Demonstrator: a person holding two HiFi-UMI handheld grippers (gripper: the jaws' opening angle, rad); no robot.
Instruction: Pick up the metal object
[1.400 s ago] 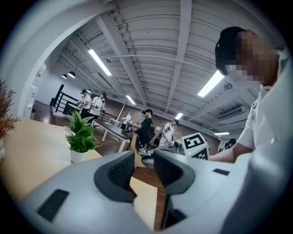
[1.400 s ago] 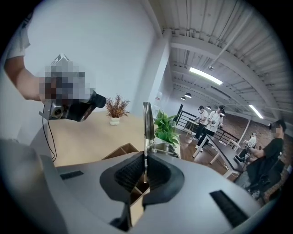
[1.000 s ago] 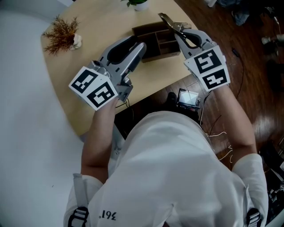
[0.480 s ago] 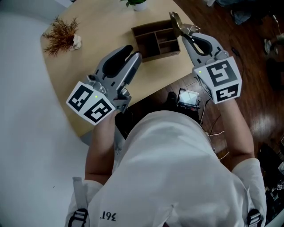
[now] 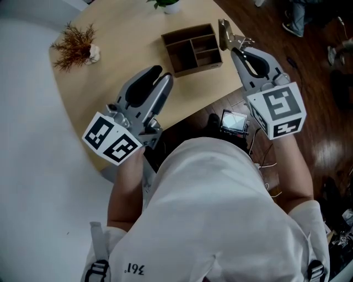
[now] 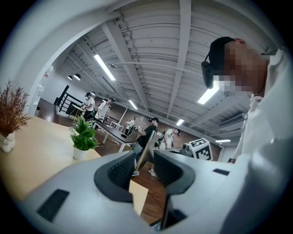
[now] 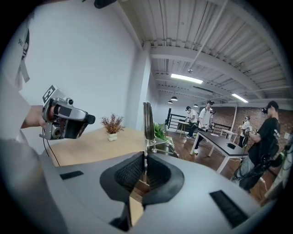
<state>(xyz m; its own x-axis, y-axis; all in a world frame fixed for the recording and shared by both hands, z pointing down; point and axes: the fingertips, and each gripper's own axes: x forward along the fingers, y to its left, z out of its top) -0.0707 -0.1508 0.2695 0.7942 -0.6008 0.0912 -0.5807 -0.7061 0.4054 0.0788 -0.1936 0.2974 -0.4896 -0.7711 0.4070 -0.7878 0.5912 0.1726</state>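
The metal object [image 5: 225, 32], a flat shiny strip with a wire part at its base, sticks out from my right gripper [image 5: 235, 46], which is shut on it just off the table's right edge. In the right gripper view the metal object [image 7: 147, 119] stands straight up from between the closed jaws of the right gripper [image 7: 144, 168]. My left gripper [image 5: 162, 76] hovers over the table's near edge, shut with nothing in it; in its own view the left gripper [image 6: 145, 160] points upward across the room.
A dark wooden organiser box [image 5: 193, 47] with several compartments sits on the round light-wood table [image 5: 127, 38]. A dried plant in a small vase [image 5: 77, 44] stands at the left, a potted green plant [image 5: 171, 4] at the far edge. A small device [image 5: 234, 121] lies on the floor.
My right gripper has carried the metal object rightward, away from over the box and past the table edge. The left gripper has drawn back slightly toward the person.
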